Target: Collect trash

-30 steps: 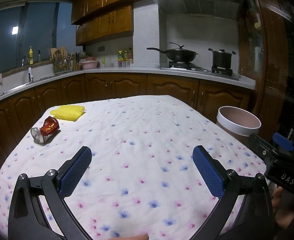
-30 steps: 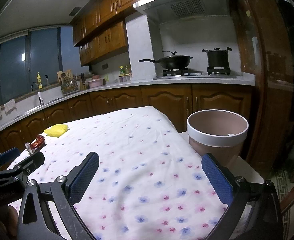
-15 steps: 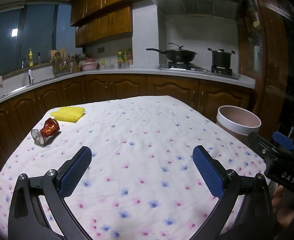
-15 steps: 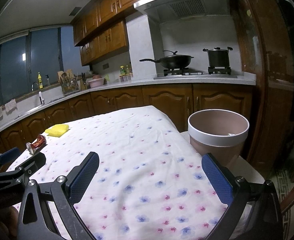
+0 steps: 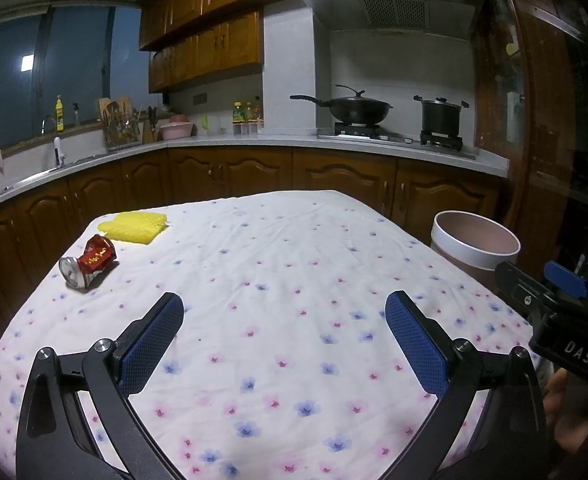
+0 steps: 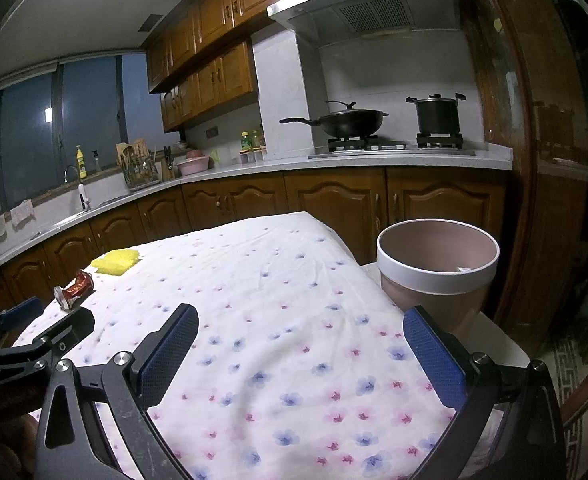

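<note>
A crushed red can lies on its side at the far left of the flowered tablecloth, with a yellow cloth just behind it. Both also show in the right wrist view: the can and the yellow cloth. A pink bin with a white rim stands off the table's right edge; it also shows in the left wrist view. My left gripper is open and empty over the near table. My right gripper is open and empty, near the bin.
Wooden cabinets and a counter wrap around behind the table, with a wok and a pot on the stove. A sink and dish rack stand at the left. A small white scrap lies inside the bin.
Both grippers have shifted only slightly; the left view has crept a little toward the table. Both jaws stay open and empty.
</note>
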